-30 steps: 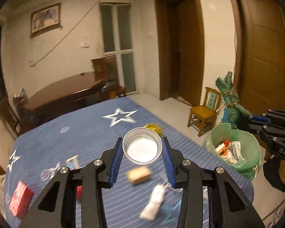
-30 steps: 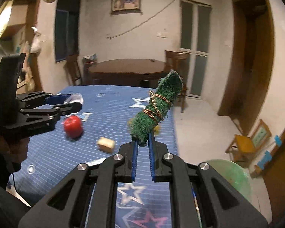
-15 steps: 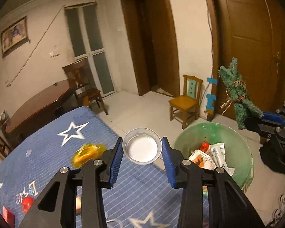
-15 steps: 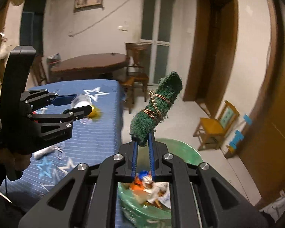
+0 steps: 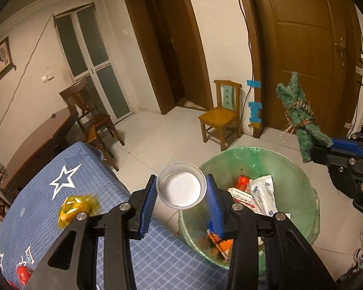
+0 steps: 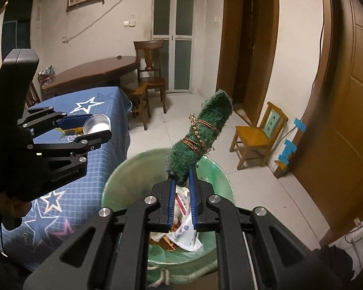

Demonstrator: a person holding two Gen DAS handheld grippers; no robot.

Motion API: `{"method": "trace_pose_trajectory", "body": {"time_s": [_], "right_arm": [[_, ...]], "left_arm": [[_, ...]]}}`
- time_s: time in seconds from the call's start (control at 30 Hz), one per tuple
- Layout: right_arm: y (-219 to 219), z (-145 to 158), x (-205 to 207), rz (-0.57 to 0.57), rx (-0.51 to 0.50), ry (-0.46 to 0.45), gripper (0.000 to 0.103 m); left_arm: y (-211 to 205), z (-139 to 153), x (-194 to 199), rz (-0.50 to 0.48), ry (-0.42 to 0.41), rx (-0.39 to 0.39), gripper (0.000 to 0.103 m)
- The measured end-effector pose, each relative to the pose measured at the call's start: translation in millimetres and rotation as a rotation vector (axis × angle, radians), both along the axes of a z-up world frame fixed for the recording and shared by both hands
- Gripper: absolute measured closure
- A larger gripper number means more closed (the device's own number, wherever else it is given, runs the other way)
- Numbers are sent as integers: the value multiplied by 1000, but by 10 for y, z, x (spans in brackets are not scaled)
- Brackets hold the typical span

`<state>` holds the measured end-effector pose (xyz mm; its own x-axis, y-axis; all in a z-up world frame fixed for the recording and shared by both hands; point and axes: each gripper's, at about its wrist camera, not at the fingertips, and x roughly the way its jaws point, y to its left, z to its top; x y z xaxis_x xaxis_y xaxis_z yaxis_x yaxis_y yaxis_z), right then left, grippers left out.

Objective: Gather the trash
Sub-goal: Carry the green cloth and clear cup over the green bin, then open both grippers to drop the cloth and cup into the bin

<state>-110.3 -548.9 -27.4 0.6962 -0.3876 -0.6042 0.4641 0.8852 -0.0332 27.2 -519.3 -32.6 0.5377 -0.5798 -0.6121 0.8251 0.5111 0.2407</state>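
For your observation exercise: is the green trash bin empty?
No. In the left wrist view the green trash bin already holds white packets and an orange box.

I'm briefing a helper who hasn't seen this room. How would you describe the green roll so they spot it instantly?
Find the green-lined trash bin on the floor beside the blue star tablecloth. Just above its rim, the right tool pinches a rolled green scouring pad standing up at a tilt. Unlike the clear plastic cup in the left tool, it is fuzzy, dark green and bound with gold twine.

Both grippers (image 5: 181, 193) (image 6: 181, 181) clamped, jaws loaded
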Motion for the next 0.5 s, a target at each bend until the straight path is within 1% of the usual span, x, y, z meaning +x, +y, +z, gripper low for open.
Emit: {"method": "trace_pose_trajectory", "body": {"time_s": [0.23, 0.5], "right_arm": [[-68, -132, 36, 2, 21, 36, 94], [-89, -149, 91, 6, 26, 52, 94]], "left_arm": [[-93, -169, 21, -5, 12, 31, 61], [-152, -274, 67, -13, 26, 47, 61]]}}
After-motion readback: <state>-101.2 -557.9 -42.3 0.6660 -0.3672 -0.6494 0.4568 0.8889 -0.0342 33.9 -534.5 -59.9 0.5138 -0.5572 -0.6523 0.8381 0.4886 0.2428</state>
